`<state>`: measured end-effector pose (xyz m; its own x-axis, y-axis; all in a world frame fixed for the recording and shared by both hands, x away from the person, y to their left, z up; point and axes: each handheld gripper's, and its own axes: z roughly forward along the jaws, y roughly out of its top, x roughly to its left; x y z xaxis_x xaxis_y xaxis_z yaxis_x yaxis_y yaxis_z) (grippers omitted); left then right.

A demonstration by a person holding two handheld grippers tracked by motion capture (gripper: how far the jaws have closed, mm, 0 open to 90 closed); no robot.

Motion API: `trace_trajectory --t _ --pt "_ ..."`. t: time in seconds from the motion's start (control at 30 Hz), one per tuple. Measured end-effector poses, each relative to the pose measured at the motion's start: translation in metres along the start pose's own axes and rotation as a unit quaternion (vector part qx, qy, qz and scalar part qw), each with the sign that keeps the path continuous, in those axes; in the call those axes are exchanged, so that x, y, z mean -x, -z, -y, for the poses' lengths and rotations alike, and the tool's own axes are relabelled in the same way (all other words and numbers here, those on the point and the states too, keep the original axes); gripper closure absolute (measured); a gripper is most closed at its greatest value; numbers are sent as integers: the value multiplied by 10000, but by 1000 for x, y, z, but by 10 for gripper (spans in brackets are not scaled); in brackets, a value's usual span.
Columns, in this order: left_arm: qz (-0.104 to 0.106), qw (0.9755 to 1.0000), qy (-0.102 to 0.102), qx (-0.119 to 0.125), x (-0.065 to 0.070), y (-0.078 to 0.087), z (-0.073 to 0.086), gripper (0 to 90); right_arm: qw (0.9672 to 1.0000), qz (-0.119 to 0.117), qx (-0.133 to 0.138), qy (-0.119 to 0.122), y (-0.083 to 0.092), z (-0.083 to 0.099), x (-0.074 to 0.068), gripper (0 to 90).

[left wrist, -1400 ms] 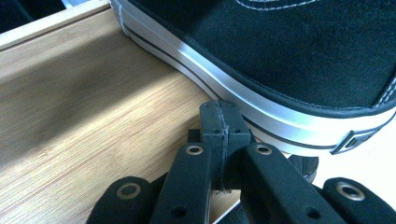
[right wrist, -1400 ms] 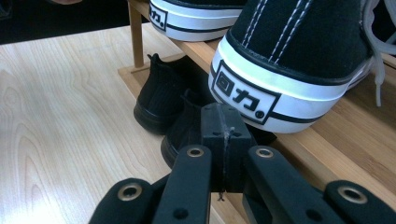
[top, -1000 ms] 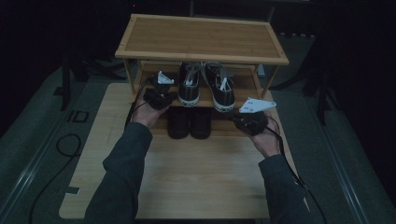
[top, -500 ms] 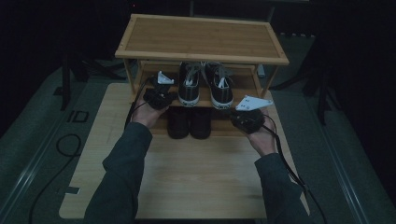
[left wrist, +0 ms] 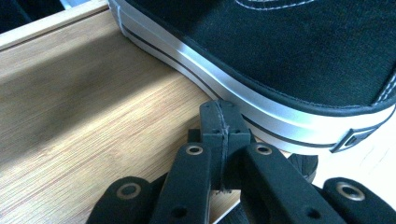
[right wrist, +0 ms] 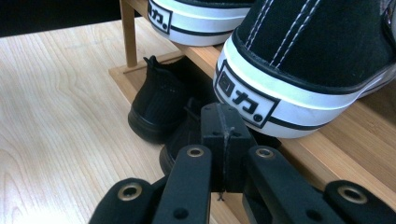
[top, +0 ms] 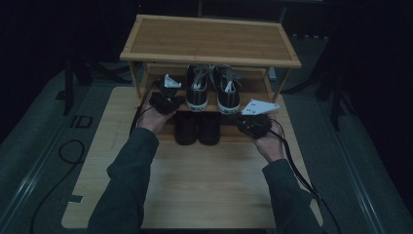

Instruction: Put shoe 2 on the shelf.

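Both tongs are clenched with nothing between the jaws. Left gripper (left wrist: 219, 123) sits at the white sole of the left sneaker (top: 198, 87) on the rack's (top: 209, 41) middle shelf; right gripper (right wrist: 223, 130) hovers just beside the right sneaker's (right wrist: 322, 56) heel, above two black shoes (right wrist: 159, 105) on the bottom shelf.

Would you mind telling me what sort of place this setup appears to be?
Probably a staged recording spot, not a home: a wooden shoe rack with sneakers stands on a board in a dark room, with cables and stand legs around it.
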<state>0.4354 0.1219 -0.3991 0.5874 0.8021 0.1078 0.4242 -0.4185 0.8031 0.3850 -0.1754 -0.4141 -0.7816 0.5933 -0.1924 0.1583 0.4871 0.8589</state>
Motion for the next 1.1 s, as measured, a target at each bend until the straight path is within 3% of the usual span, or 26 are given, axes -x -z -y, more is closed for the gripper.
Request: trace_trajectory --t 0.33,0.47,0.57,0.77,1.1 --pt "3 10000 -17 -2 0 0 0 900 10000 -48 -13 24 -8 -2 -5 900" --pt "11 10000 -3 -4 0 0 0 900 9998 -44 -85 165 -15 -9 -11 900" --pt "29 10000 4 -4 0 0 0 900 9999 32 -64 143 -17 -15 -10 900" --pt "34 10000 20 3 -1 0 0 900 9996 -54 -201 190 -26 -12 -12 900" --pt "20 10000 -5 -8 0 0 0 900 9995 5 -242 196 -25 -11 -10 900"
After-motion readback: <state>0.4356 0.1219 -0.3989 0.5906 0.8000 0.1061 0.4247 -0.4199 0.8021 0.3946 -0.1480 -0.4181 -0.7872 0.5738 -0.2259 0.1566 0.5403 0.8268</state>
